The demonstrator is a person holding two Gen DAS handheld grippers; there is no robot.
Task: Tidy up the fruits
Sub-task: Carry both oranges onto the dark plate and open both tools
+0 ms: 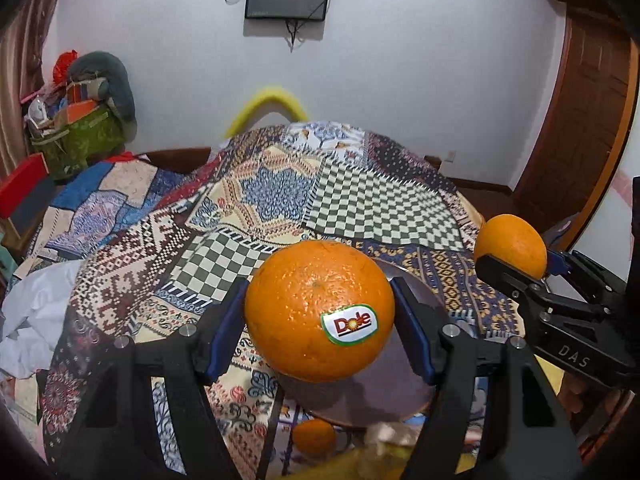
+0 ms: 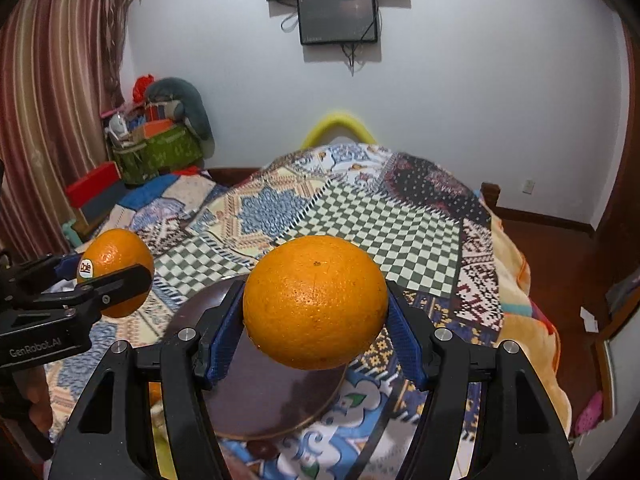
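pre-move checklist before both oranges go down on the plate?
1. Left gripper clamped on the Dole-stickered orange: ok.
2. Right gripper clamped on the plain orange: ok.
3. Both oranges lifted off the quilt: ok.
4. Dark round plate bare beneath them: ok.
5. Third orange near the plate edge, contact: cannot tell.
6. Grippers apart from each other: ok.

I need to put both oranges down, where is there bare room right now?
The round dark brown plate under both grippers looks bare. Beyond it, the checkered patch of the patterned quilt lies open. It is crowded near the camera: a third small orange sits by the plate's near rim, and crumpled white paper fills the left.
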